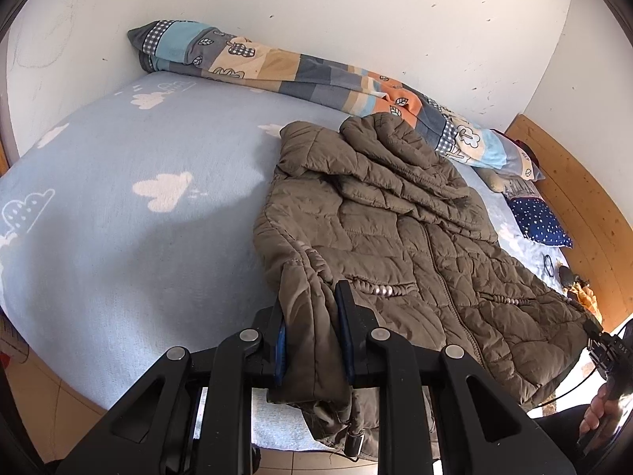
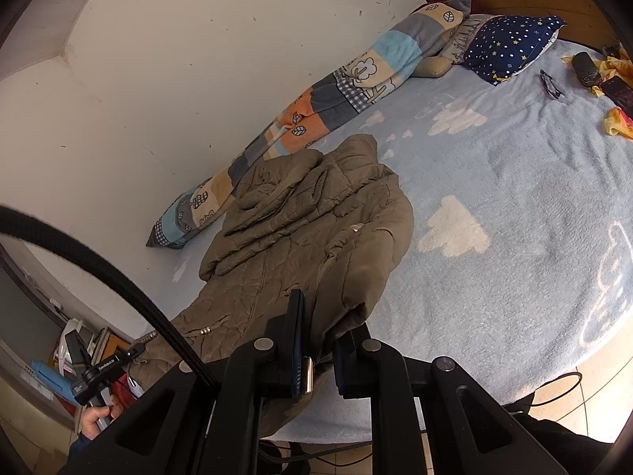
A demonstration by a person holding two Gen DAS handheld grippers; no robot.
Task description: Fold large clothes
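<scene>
A large olive-brown quilted jacket (image 1: pixel 395 237) lies spread on a bed (image 1: pixel 118 217) covered with a light blue sheet printed with white clouds. Its collar end points toward the white wall, and its hem reaches the near edge of the bed.

The left gripper (image 1: pixel 312 336) is clamped on a bunched fold of the jacket's lower corner, the fabric pinched between its two black fingers (image 1: pixel 348 316) and hanging below them over the bed's edge. The right gripper (image 2: pixel 320 340) is likewise closed tight on the jacket's opposite lower corner, with cloth squeezed between its fingers (image 2: pixel 296 328) and a small metal fastener showing just beside the pad. In the right wrist view, the person's hand (image 2: pixel 97 415) holding the left gripper's handle shows at lower left; in the left wrist view, the other hand (image 1: pixel 601 407) appears at the lower right edge.

Along the wall lies a rolled patchwork blanket (image 1: pixel 296 71) in blue, grey and orange, touching the jacket's collar end. At the wooden headboard (image 1: pixel 573 198) sits a navy pillow (image 2: pixel 510 45) dotted with stars. Near it on the sheet are a pair of glasses (image 2: pixel 552 84), a dark case (image 2: pixel 585 69) and a yellow cloth (image 2: pixel 619 120).
</scene>
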